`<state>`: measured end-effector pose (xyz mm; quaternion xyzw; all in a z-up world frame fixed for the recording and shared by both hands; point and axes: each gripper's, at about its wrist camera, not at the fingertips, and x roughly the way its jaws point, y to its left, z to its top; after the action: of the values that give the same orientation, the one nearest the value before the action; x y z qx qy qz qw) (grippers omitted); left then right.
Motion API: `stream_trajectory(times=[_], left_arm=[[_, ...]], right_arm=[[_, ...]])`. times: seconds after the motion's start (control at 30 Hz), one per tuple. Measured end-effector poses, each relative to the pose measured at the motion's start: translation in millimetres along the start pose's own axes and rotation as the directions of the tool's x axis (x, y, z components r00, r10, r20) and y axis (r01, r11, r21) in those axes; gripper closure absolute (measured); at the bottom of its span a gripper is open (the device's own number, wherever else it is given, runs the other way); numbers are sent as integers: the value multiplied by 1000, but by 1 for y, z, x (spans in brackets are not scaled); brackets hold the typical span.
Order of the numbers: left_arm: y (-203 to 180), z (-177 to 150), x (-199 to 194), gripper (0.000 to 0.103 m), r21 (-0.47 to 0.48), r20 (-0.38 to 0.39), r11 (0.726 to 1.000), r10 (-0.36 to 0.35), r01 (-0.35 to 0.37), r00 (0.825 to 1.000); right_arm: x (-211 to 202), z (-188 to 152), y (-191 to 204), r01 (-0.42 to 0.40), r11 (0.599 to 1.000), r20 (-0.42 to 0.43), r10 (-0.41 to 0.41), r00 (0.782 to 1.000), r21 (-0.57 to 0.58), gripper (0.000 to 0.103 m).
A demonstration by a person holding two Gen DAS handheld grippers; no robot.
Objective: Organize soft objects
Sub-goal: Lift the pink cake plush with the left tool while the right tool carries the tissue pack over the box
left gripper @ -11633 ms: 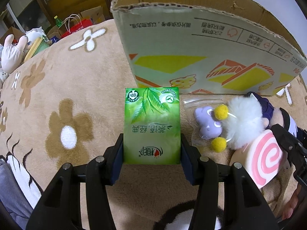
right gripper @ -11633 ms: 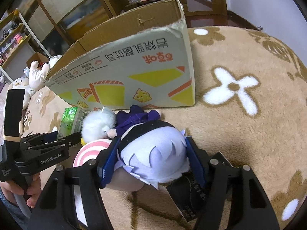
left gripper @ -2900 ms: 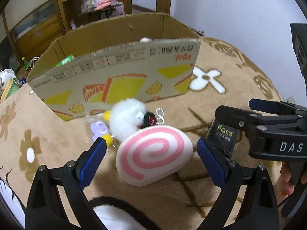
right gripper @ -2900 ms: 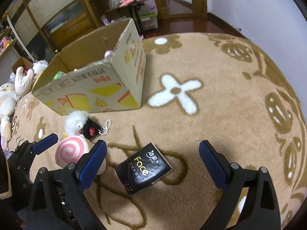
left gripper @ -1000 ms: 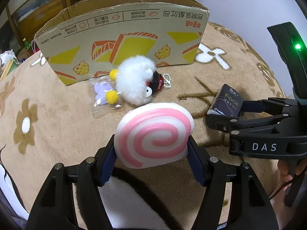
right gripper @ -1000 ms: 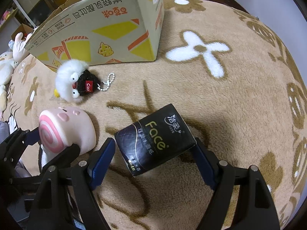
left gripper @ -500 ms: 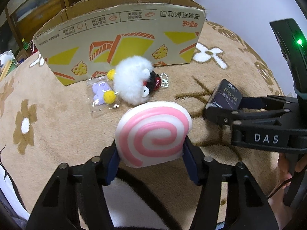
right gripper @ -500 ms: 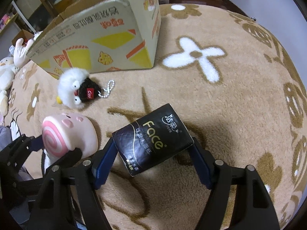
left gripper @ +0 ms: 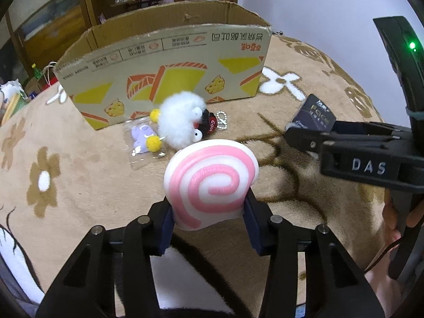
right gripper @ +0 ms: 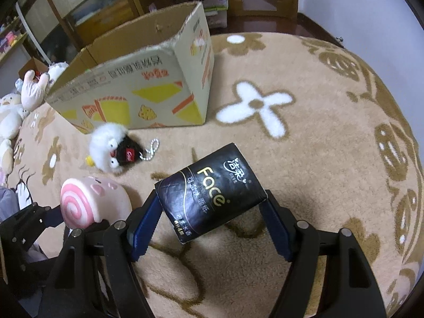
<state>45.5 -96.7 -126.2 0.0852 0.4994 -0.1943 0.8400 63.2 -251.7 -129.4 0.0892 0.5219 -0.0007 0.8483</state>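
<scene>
My left gripper (left gripper: pixel 209 220) is shut on a pink-and-white swirl plush (left gripper: pixel 210 177) and holds it above the carpet; the plush also shows in the right wrist view (right gripper: pixel 90 202). My right gripper (right gripper: pixel 210 220) is shut on a black tissue pack (right gripper: pixel 210 192) marked "Face", lifted off the carpet; the pack also shows in the left wrist view (left gripper: pixel 314 115). The open cardboard box (left gripper: pixel 164 69) stands behind, also in the right wrist view (right gripper: pixel 137 90). A white fluffy keychain toy (left gripper: pixel 180 120) lies in front of the box, also in the right wrist view (right gripper: pixel 106 145).
A small purple toy in a clear bag (left gripper: pixel 144 137) lies left of the fluffy toy. Several plush toys (right gripper: pixel 13 108) lie at the far left beyond the carpet edge. The beige flower carpet (right gripper: pixel 304 137) spreads to the right. Wooden shelves (right gripper: pixel 87 5) stand behind the box.
Both grippers have risen with their loads: the swirl plush and the tissue pack have come up off the carpet. The jaws have squeezed tighter on each.
</scene>
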Motion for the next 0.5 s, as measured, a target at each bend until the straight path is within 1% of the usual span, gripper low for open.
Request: stream_trajectory(times=[0.23,0.4,0.5], left_arm=[[0,-3,-15,58,4,48,999,32,-32,998],[5,-4,-31,58,-23,100,997,73,-71,992],[8,-4,-42,58,-39,137,994,103,-99,985]], right_arm=[[-20,-4,1,-18,1000,70,18,997,-10,25],[-29,-5,9,-30,999,111,34,993,-32,25],[-39,-6,13,-26,998,147,33,989,-50,25]])
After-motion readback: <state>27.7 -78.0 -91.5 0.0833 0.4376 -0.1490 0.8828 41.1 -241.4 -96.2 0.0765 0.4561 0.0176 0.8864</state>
